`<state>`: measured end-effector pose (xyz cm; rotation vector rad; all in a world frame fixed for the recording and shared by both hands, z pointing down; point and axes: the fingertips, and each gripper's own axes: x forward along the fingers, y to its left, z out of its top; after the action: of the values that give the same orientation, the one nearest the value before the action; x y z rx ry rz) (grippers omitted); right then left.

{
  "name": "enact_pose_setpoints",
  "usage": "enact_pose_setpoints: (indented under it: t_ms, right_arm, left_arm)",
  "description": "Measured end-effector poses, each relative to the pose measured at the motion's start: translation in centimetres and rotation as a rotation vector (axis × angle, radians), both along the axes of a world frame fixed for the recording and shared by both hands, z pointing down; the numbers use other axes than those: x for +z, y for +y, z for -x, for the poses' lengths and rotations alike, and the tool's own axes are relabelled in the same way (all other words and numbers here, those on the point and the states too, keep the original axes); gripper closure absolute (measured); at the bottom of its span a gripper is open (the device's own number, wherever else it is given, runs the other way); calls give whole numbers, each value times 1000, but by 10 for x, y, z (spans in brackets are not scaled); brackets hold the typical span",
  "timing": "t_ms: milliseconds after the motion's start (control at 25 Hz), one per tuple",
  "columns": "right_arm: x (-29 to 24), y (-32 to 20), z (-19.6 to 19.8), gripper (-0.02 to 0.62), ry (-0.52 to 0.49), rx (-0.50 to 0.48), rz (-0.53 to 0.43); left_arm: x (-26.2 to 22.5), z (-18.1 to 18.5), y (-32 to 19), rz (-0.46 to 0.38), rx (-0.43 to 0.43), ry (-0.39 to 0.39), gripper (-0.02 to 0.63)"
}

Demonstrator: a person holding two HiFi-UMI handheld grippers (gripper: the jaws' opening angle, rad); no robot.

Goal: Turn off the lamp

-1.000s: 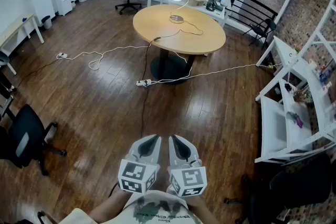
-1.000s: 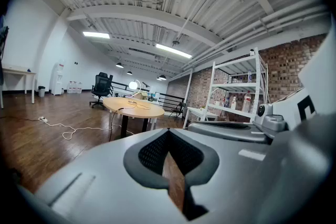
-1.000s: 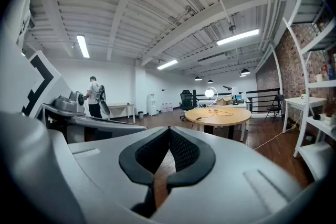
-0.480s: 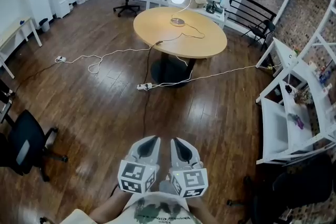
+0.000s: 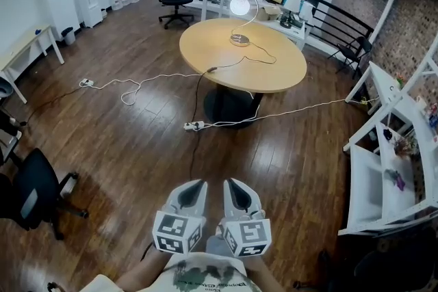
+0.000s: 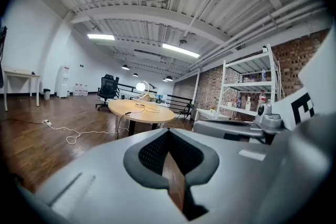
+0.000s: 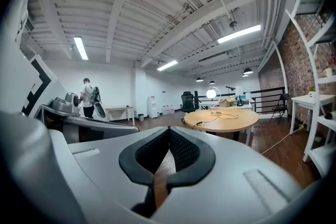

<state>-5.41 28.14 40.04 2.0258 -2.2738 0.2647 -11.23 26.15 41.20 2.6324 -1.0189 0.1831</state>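
Holds left tongs (image 5: 194, 187) and right tongs (image 5: 236, 187) at bottom centre (both pressed together, empty); lit lamp (image 5: 239, 5) on bench (image 5: 274, 68), upper centre.

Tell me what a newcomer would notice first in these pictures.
The lit lamp glows on the far side of the round wooden table in the middle of the room. White cords trail from the table across the dark wooden floor. Nearest the camera, the left gripper and right gripper sit side by side, both shut and empty.
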Motion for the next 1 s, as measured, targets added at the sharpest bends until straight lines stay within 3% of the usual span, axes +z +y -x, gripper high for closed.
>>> enact_pose_setpoints:
  t_ms: [440,1000]
  right_arm:
    - [9,-75,-83,595,-39,-50,1]
    - [18,-117,-157,595,-56,-93,25]
  left_arm:
    - [0,-86,-77,-3,-39,-30,607]
    - [8,-165,-120,18,-66,-64,607]
